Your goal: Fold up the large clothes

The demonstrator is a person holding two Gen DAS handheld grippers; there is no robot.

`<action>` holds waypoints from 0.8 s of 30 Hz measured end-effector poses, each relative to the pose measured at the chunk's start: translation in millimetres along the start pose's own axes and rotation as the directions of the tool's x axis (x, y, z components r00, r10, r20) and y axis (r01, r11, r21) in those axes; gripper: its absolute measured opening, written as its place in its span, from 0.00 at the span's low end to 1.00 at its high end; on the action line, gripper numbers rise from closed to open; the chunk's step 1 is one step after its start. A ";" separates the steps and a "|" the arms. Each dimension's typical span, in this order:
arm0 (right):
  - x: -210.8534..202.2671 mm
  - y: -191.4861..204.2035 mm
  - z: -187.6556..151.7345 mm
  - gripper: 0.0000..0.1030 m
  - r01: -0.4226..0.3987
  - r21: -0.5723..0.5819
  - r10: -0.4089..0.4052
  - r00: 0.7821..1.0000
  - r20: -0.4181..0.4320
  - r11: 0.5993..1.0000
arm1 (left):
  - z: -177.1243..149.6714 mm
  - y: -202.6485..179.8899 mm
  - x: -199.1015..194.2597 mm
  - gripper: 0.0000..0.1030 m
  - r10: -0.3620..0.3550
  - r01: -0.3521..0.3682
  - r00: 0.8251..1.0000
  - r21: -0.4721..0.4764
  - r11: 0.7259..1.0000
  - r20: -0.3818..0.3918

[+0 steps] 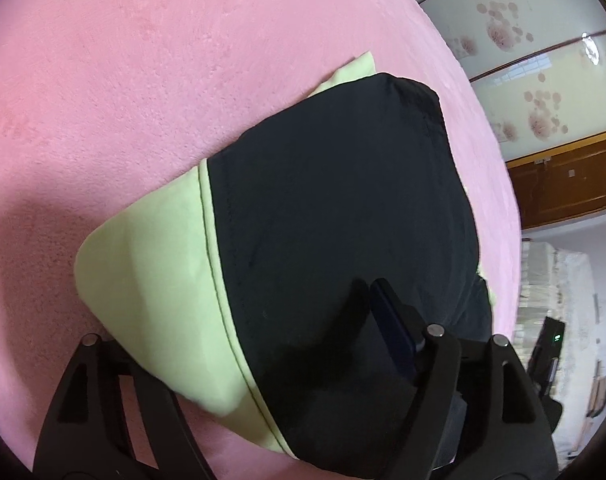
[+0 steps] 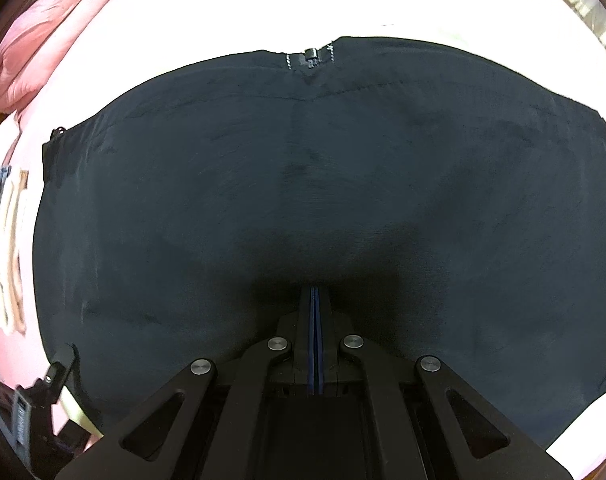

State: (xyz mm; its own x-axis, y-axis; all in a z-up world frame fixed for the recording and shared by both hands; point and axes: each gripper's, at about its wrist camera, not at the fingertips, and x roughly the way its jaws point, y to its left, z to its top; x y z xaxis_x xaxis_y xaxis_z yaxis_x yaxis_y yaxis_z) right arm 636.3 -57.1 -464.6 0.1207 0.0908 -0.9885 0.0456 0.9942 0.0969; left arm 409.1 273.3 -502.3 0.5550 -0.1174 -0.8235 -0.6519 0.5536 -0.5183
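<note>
Fabric, a black garment [image 1: 343, 216] with green lining [image 1: 155, 280], lies on the pink bed [image 1: 143, 80]. Left gripper [image 1: 239, 336] gapes empty above it; right gripper [image 2: 315, 292] is fully closed, grasping nothing visible.

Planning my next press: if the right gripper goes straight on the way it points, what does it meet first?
The right gripper, shut, points down at the black garment, so it would meet that dark fabric first. Depth is unclear; the tips may already be touching.

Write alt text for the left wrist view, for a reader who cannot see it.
A folded dark navy fabric garment lies over a pale green cloth panel on a pink fleece bed cover. The open left gripper hovers over it at the bottom of the view, with nothing between its fingers. A floral-patterned wardrobe stands at the right.
</note>
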 end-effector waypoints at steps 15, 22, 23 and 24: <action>-13.7 -28.2 -0.6 0.00 0.020 -0.004 -0.020 1.000 0.009 1.000 | -46.0 -113.5 -51.7 0.07 0.058 -0.203 0.946 0.445 0.872 0.318; -12.4 -19.9 -8.7 0.00 0.068 -0.026 -0.067 0.997 0.037 0.997 | -55.9 -135.1 -71.0 0.05 -0.029 -0.151 0.952 0.548 0.823 0.305; -13.2 -18.9 -12.2 0.00 0.074 -0.026 -0.073 0.996 0.043 0.997 | -56.5 -136.9 -72.9 0.05 -0.033 -0.148 0.953 0.555 0.818 0.302; -11.2 -17.5 -14.9 0.00 0.079 -0.028 -0.078 0.996 0.048 0.996 | -57.3 -138.8 -75.5 0.05 -0.039 -0.142 0.954 0.564 0.813 0.296</action>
State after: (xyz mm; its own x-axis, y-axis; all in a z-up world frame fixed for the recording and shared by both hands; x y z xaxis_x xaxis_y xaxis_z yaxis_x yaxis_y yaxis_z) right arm 619.4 -74.8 -456.9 0.1637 0.0103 -0.9864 0.0276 0.9995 0.0150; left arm 428.1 158.0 -381.5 0.7082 0.1102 -0.6973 -0.3172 0.9321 -0.1748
